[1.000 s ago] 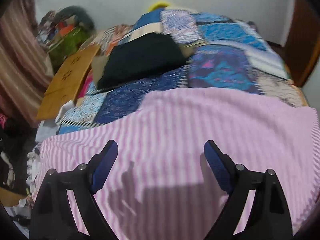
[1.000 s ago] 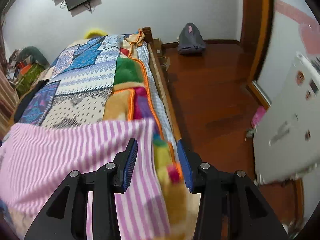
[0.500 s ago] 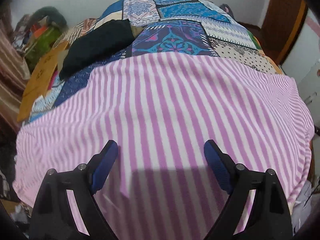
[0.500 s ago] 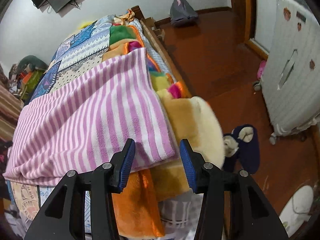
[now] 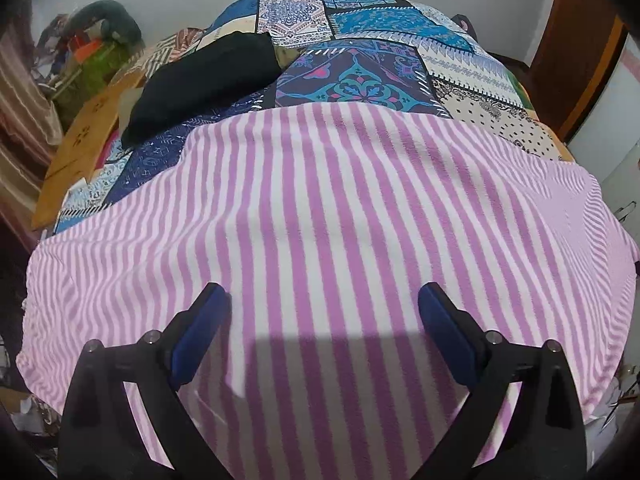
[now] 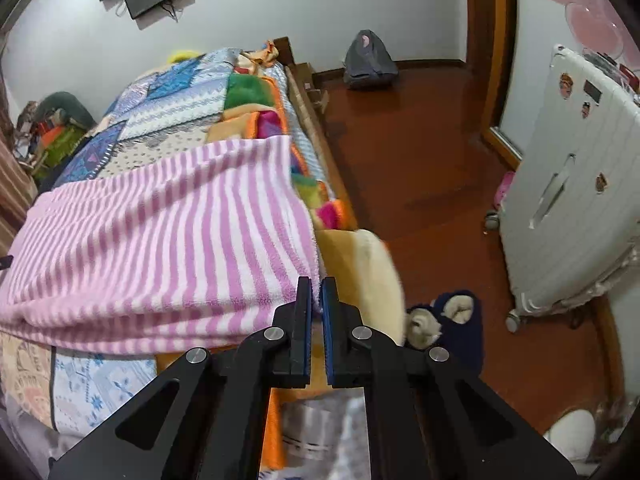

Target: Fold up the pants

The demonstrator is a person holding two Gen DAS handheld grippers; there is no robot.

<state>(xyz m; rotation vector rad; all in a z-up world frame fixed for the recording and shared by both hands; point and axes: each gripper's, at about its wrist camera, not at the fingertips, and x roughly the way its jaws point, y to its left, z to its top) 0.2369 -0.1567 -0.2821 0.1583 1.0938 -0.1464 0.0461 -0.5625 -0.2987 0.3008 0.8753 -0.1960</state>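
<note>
The pink-and-white striped pants (image 5: 340, 208) lie spread flat across the near end of the bed, over a patchwork quilt (image 5: 372, 52). My left gripper (image 5: 324, 312) is open and hovers just above the middle of the striped cloth, holding nothing. In the right wrist view the pants (image 6: 160, 232) drape over the bed's near right corner. My right gripper (image 6: 317, 296) is shut on the pants' near right corner edge, with a thin fold of cloth between the blue pads (image 6: 329, 308).
A black folded garment (image 5: 204, 80) lies on the quilt at the far left. A wooden board (image 5: 80, 144) and clutter stand left of the bed. Right of the bed are red wooden floor (image 6: 420, 152), slippers (image 6: 448, 320), a white suitcase (image 6: 572, 184) and a grey backpack (image 6: 368, 60).
My right gripper has closed from open onto the pants' right corner edge. My left gripper stays open and has shifted a little over the striped cloth.
</note>
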